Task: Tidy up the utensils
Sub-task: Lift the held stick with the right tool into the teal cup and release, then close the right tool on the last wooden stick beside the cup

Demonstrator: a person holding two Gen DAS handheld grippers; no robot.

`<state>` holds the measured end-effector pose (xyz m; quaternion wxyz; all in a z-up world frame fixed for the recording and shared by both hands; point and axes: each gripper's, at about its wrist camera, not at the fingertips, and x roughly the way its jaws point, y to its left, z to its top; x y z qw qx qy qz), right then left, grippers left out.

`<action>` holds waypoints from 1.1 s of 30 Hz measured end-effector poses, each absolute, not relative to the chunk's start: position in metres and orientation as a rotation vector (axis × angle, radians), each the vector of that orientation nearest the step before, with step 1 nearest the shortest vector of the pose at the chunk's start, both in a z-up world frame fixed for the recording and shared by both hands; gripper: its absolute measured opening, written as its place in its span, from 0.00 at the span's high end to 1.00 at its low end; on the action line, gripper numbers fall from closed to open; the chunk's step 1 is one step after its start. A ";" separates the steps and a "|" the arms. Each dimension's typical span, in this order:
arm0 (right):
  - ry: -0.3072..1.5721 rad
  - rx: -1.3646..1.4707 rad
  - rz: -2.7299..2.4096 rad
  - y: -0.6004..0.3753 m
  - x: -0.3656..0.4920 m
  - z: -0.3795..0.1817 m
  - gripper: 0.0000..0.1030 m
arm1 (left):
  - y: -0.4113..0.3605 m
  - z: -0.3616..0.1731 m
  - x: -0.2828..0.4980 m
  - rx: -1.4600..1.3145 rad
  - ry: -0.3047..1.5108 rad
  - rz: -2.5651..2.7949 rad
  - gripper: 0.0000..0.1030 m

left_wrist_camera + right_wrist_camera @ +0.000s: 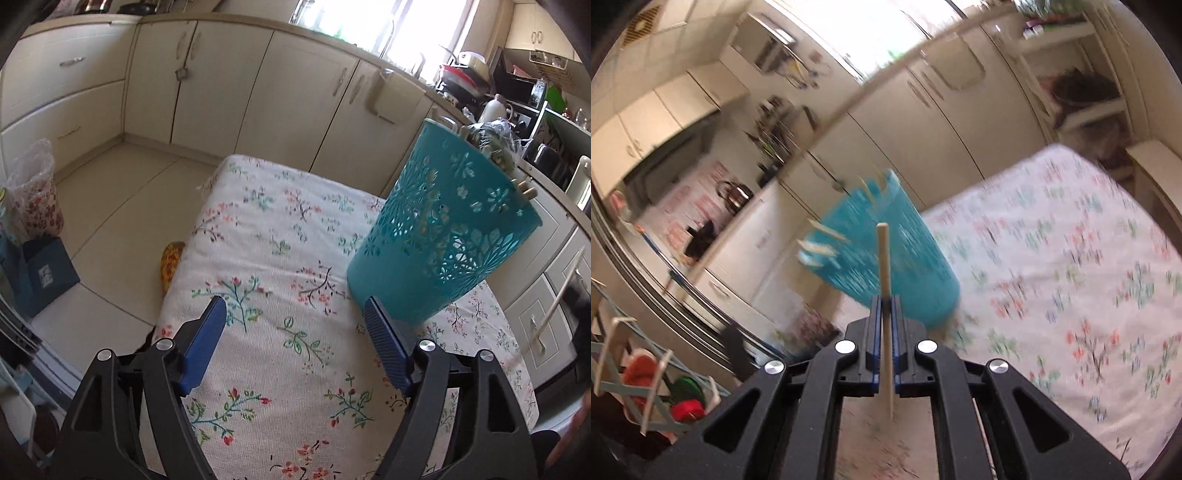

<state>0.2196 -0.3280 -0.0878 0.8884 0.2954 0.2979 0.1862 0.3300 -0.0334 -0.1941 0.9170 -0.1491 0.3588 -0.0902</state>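
A teal perforated plastic holder (pixel 439 229) stands on the floral tablecloth (pixel 280 258), with wooden utensil handles (pixel 526 194) sticking out of its top. My left gripper (pixel 295 317) is open and empty, low over the cloth, just left of the holder's base. In the right wrist view my right gripper (pixel 885 306) is shut on a thin wooden stick (pixel 884 266) that points up in front of the blurred holder (pixel 886 251). The same stick also shows in the left wrist view (pixel 557 295) at the far right.
Cream kitchen cabinets (pixel 258 92) run behind the table. A dish rack (pixel 465 74) and appliances crowd the counter at the right. A bag (pixel 37 192) and a dark box (pixel 48 273) sit on the floor at the left. A basket (pixel 646 376) hangs at lower left in the right wrist view.
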 end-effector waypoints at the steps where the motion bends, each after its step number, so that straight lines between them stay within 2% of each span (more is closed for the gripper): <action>1: 0.578 0.609 0.404 -0.327 0.224 -0.071 0.95 | -0.035 -0.191 0.333 -0.311 0.732 -0.183 0.29; 5: 0.446 0.557 0.452 -0.318 0.241 -0.012 0.97 | -0.034 -0.192 0.336 -0.333 0.740 -0.183 0.28; 8: 0.415 0.501 0.455 -0.309 0.257 0.013 0.97 | -0.033 -0.193 0.338 -0.346 0.742 -0.185 0.28; 11: 0.469 0.444 0.407 -0.304 0.266 0.014 0.97 | -0.033 -0.193 0.338 -0.351 0.742 -0.185 0.28; 14: 0.592 0.471 0.322 -0.311 0.267 -0.021 0.97 | -0.032 -0.195 0.339 -0.356 0.750 -0.187 0.27; 15: 0.638 0.490 0.310 -0.314 0.267 -0.036 0.92 | -0.032 -0.195 0.339 -0.356 0.752 -0.187 0.27; 16: 0.699 0.510 0.277 -0.317 0.266 -0.058 0.73 | -0.032 -0.195 0.339 -0.357 0.754 -0.188 0.27; 18: 0.803 0.527 0.205 -0.320 0.262 -0.096 0.53 | -0.033 -0.195 0.340 -0.359 0.756 -0.190 0.27; 21: 0.928 0.519 0.112 -0.317 0.267 -0.143 0.54 | -0.034 -0.196 0.341 -0.354 0.762 -0.193 0.27; 26: 1.031 0.348 -0.031 -0.295 0.295 -0.179 0.53 | -0.033 -0.198 0.342 -0.369 0.766 -0.195 0.26; 27: 1.017 0.305 -0.043 -0.292 0.292 -0.184 0.57 | -0.033 -0.198 0.342 -0.371 0.766 -0.194 0.26; 29: 1.004 0.184 -0.055 -0.280 0.292 -0.185 0.79 | -0.033 -0.198 0.342 -0.372 0.767 -0.197 0.26; 32: 1.014 0.163 0.052 -0.280 0.286 -0.184 0.89 | -0.033 -0.198 0.342 -0.374 0.767 -0.202 0.26; 33: 1.007 0.179 0.104 -0.284 0.284 -0.182 0.96 | -0.033 -0.198 0.342 -0.376 0.767 -0.202 0.26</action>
